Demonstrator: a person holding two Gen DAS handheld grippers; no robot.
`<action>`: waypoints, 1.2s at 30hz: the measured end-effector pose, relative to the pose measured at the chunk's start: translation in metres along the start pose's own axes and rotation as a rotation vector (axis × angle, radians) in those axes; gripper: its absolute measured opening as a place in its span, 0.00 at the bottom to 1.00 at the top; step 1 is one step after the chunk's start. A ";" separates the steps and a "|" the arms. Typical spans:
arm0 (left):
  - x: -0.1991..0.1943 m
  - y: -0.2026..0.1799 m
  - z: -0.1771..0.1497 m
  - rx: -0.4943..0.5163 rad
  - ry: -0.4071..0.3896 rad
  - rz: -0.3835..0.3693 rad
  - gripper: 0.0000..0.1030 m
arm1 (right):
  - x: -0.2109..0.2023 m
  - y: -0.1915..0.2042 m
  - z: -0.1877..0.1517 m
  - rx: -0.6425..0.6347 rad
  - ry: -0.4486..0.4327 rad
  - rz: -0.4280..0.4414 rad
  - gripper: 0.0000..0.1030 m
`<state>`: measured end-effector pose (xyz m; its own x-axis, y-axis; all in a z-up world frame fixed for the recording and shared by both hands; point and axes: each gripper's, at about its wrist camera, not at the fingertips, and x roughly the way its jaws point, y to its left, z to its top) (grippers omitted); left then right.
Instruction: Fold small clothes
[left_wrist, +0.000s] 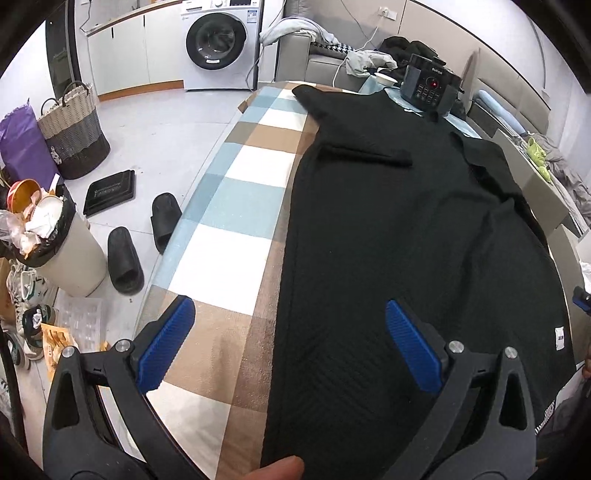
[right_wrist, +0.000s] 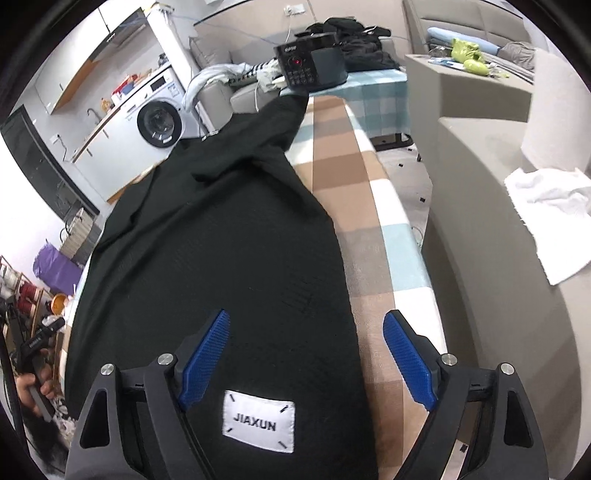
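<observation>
While the black top (left_wrist: 388, 221) lay flat on the checked cloth (left_wrist: 229, 206), both grippers hung over its near hem. Left gripper (left_wrist: 290, 343) and right gripper (right_wrist: 306, 354) gaped wide, gripping nothing.

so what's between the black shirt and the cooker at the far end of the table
Nothing. In the right wrist view the black shirt's sleeve tip reaches right up to the cooker on the checked cloth; whether they touch is unclear.

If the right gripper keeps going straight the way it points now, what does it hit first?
Most likely the black garment, near its right edge by the white JIAXUN label. The right gripper is open and angled down, its fingers straddling that edge and the checked cloth. Depth is uncertain.
</observation>
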<state>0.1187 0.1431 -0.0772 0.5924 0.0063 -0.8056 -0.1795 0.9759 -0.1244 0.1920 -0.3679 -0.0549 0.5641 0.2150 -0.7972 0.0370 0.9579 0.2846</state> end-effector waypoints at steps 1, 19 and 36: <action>0.003 0.000 0.003 -0.003 0.003 -0.005 0.99 | 0.003 -0.001 0.001 0.002 -0.009 0.004 0.84; 0.044 -0.007 0.023 0.003 0.074 0.017 0.77 | 0.060 0.017 0.041 -0.023 0.015 0.044 0.79; 0.068 -0.023 0.044 0.037 0.067 -0.035 0.45 | 0.074 0.023 0.064 -0.059 0.010 0.013 0.59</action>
<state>0.1980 0.1308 -0.1035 0.5437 -0.0418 -0.8382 -0.1295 0.9826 -0.1329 0.2876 -0.3421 -0.0735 0.5556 0.2291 -0.7993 -0.0188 0.9645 0.2634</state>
